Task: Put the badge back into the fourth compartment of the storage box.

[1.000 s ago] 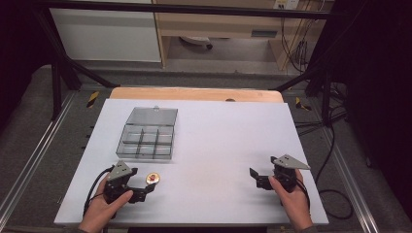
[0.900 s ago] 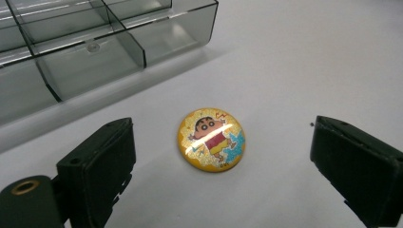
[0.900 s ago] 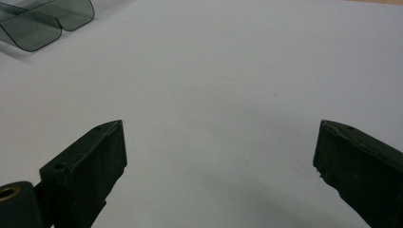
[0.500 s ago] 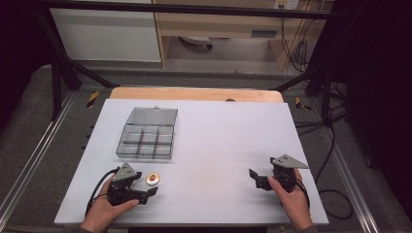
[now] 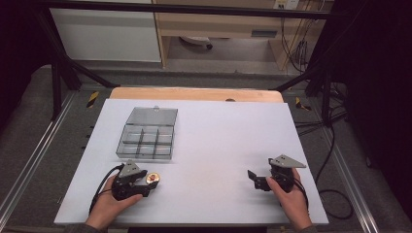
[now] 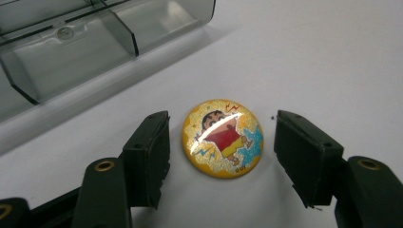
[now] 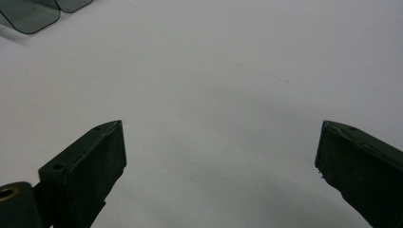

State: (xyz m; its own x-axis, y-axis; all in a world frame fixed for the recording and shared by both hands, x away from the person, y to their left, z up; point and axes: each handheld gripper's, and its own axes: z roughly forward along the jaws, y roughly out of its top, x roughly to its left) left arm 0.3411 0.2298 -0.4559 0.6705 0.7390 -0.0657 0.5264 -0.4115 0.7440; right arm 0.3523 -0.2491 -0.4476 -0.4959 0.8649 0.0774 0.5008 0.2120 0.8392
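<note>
Left tongs (image 6: 221,142) shifted slightly, agape around one badge (image 6: 222,141) (untouched); right tongs (image 7: 218,166) agape, empty.

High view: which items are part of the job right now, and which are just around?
In play:
- left gripper, jaws open either side of the badge
- round cartoon badge, flat on the table
- clear compartment box, lid open

Idle:
- right gripper, open over bare white table

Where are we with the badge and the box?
Done: the box sits open, its compartments showing nothing inside. In hand: the left gripper is open with its jaws either side of the badge, not clamped. Left: grip, lift, drop it in. The right gripper is open over bare table.
</note>
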